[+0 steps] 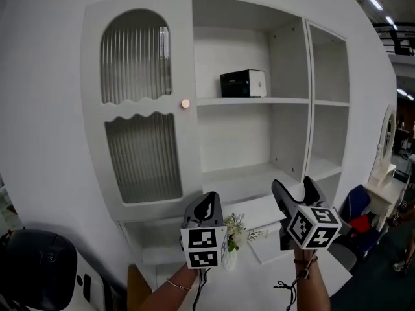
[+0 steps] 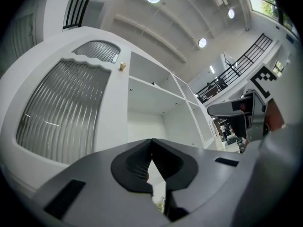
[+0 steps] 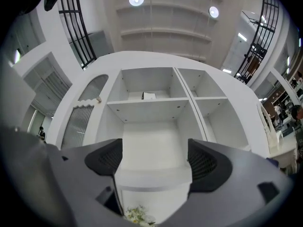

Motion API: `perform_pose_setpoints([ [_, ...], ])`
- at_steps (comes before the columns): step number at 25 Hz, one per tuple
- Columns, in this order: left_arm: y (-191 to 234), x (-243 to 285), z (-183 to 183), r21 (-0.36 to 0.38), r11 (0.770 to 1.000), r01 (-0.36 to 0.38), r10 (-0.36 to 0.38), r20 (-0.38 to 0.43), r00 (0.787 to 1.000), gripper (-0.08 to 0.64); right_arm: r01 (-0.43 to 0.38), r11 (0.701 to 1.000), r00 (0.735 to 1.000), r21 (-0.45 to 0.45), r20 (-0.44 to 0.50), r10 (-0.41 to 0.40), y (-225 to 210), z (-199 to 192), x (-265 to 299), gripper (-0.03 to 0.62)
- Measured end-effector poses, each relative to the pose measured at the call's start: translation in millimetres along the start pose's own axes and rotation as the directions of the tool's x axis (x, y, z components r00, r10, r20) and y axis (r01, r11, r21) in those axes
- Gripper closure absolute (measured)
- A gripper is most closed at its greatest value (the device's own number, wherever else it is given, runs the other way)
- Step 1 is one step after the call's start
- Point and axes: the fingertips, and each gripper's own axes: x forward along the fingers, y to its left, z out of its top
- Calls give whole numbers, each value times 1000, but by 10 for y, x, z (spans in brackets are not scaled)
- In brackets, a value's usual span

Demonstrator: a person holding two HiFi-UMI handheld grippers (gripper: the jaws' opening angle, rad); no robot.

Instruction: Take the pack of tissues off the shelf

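Note:
The pack of tissues (image 1: 242, 83) is a black box with a white end, standing on the upper shelf (image 1: 253, 100) of a white cabinet; in the right gripper view the pack (image 3: 148, 95) shows small on that shelf. My left gripper (image 1: 206, 207) is held low in front of the cabinet, its jaws shut with nothing between them (image 2: 151, 162). My right gripper (image 1: 299, 193) is beside it to the right, jaws wide open and empty (image 3: 152, 157), well below the pack.
The cabinet has a ribbed-glass door (image 1: 139, 109) with a round knob (image 1: 185, 103) at left and narrow side shelves (image 1: 327, 102) at right. A small vase of white flowers (image 1: 234, 235) stands on the white counter (image 1: 272, 280) below. A black helmet-like object (image 1: 35, 271) sits lower left.

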Motion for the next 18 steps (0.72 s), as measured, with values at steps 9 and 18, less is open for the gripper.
perform_pose_setpoints([
  [9,76,300,470,18,999,-33,32,55,998,545,-77,994,996,-78,29,79,89,546,496,163],
  [18,108,542,919,16,997,-78,77,94,993,545,-131,991,989,-25,58,132,49,987,910,163],
])
